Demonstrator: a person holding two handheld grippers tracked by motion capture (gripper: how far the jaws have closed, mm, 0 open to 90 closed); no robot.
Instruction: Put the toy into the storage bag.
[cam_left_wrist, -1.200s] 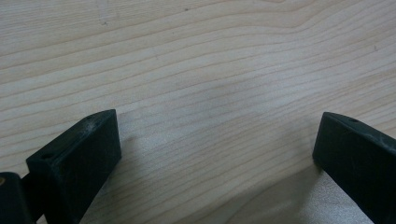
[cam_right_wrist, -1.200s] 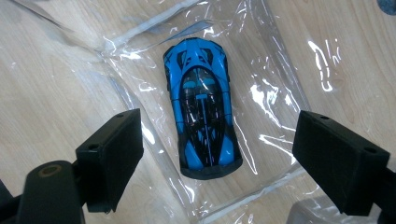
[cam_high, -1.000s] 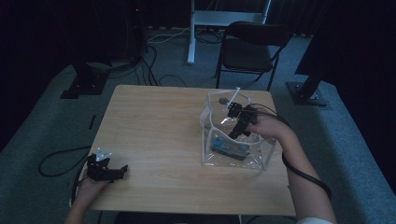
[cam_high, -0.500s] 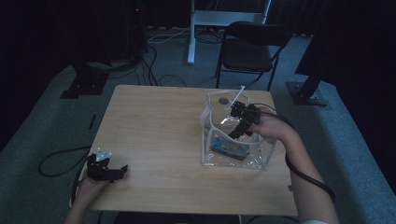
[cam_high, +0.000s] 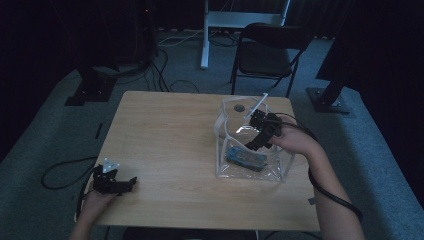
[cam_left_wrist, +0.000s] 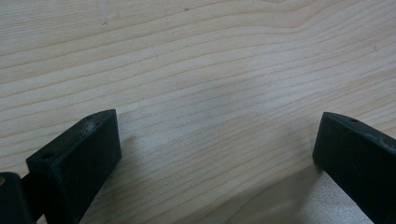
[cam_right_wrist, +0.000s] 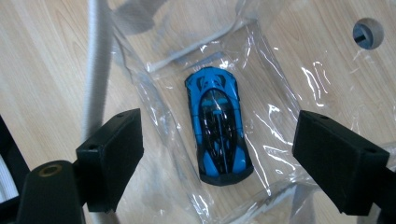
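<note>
Right gripper view looks straight down on a blue toy car (cam_right_wrist: 217, 125) lying flat on the bottom of a clear plastic bag (cam_right_wrist: 275, 70), its nose toward 12 o'clock and its dark tail toward 6 o'clock. The right claw (cam_right_wrist: 217, 161) hangs above it with its 2 black jaws spread wide, 1 at 8 o'clock of the car and 1 at 4 o'clock, gripping nothing and clear of the car on both sides. A grey strap of the bag (cam_right_wrist: 95, 70) runs up the frame at 10 o'clock, just past the near jaw. A round hole in the bench (cam_right_wrist: 368, 32) sits at 2 o'clock, seen beyond the bag's wall.

From the high view the bag (cam_high: 277, 167) stands open-topped on the right half of the wooden bench (cam_high: 170, 135), the car (cam_high: 245, 157) low inside it, and the right claw (cam_high: 260, 135) is dipped through the bag's mouth from 3 o'clock. The left claw (cam_high: 122, 184) rests at the bench's 7 o'clock corner, well apart from the bag. In the left gripper view its 2 jaws stand wide apart over bare wood grain (cam_left_wrist: 210, 70), holding nothing. A black folding chair (cam_high: 270, 50) stands beyond the bench at 12 o'clock.
</note>
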